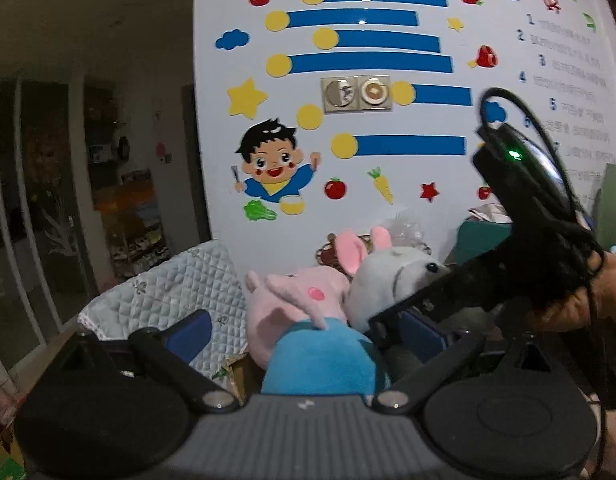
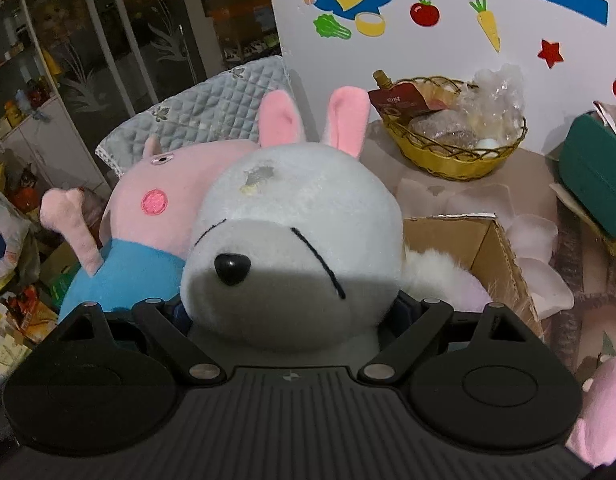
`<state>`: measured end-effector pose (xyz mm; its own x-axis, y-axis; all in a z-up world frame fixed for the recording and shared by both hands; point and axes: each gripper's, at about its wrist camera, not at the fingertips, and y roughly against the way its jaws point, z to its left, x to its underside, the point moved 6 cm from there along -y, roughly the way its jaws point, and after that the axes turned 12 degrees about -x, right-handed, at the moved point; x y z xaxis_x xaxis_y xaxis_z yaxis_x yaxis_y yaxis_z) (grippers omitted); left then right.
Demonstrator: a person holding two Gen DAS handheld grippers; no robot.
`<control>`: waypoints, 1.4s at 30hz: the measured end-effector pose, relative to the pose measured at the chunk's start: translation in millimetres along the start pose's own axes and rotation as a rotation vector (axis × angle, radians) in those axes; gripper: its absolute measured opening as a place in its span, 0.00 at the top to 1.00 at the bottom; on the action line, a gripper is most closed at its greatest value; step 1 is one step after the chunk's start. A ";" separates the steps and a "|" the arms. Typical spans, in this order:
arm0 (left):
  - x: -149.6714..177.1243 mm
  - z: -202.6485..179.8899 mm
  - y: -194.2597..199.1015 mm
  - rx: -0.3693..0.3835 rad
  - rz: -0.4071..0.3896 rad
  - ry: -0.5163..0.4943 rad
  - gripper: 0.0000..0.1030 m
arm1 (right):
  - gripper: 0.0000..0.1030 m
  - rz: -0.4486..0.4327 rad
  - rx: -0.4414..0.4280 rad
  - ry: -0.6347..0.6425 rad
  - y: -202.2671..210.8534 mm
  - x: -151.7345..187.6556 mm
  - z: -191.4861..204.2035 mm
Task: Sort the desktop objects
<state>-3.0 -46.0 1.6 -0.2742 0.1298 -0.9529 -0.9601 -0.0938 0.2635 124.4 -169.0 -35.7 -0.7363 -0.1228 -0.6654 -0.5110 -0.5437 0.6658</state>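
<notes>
**Operator:** Well, my right tool has its blue-padded fingers pressed against both sides of the white plush rabbit with pink ears, low on its body, so it is pinching that toy. The rabbit's head fills most of the right wrist view.

**Partner:** Where does the rabbit sit?

**Operator:** It is over the open brown cardboard box, touching the pink plush pig in a blue shirt on its left. The pig leans against a grey quilted cover.

**Partner:** And your left tool?

**Operator:** My left tool is spread wide, its blue fingers standing either side of the pig's blue body. I cannot tell whether the pads touch it. From this side I see the right tool reaching in beside the rabbit.

**Partner:** Anything else on the tabletop?

**Operator:** A yellow woven wire basket holding clear plastic bags and a dark red pouch stands near the wall, beyond the box. A dark green case lies to the right, well apart from the toys
</notes>
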 end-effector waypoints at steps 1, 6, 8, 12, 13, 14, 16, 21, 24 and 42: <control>0.2 -1.3 2.0 0.015 0.003 -0.004 0.02 | 0.00 0.005 -0.006 -0.016 -0.2 -1.1 -0.7; 7.5 -22.2 0.7 0.079 0.025 -0.044 0.02 | 0.00 0.010 -0.004 -0.022 -2.6 -0.7 0.1; 12.0 -31.7 -4.5 0.090 0.040 -0.062 0.01 | 0.00 0.010 0.004 -0.020 -3.6 -0.6 1.4; 19.3 -42.6 -18.6 0.047 0.051 -0.094 0.00 | 0.00 0.019 0.025 -0.009 -0.7 2.0 4.7; 20.6 -42.9 -23.0 0.019 0.055 -0.101 0.00 | 0.00 0.019 0.026 -0.010 1.8 2.5 5.4; 22.2 -42.1 -27.3 0.001 0.061 -0.104 0.00 | 0.00 0.019 0.026 -0.012 4.3 3.1 6.1; 25.1 -40.0 -33.8 -0.016 0.070 -0.100 0.00 | 0.00 0.012 0.025 -0.016 10.8 4.7 6.8; 30.2 -32.3 -43.3 -0.033 0.096 -0.063 0.00 | 0.00 0.016 -0.012 -0.029 31.4 9.9 7.7; 31.0 -32.9 -43.0 -0.041 0.095 -0.065 0.00 | 0.00 -0.006 -0.002 -0.016 48.3 14.4 8.3; 12.0 -24.4 -1.4 0.077 0.022 0.001 0.00 | 0.00 -0.221 0.253 0.047 165.3 98.0 -61.9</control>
<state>-3.6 -68.4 -13.9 -0.2950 0.1272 -0.9470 -0.9553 -0.0203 0.2948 -4.8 -322.3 -11.8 -0.5767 -0.0663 -0.8142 -0.7544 -0.3391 0.5620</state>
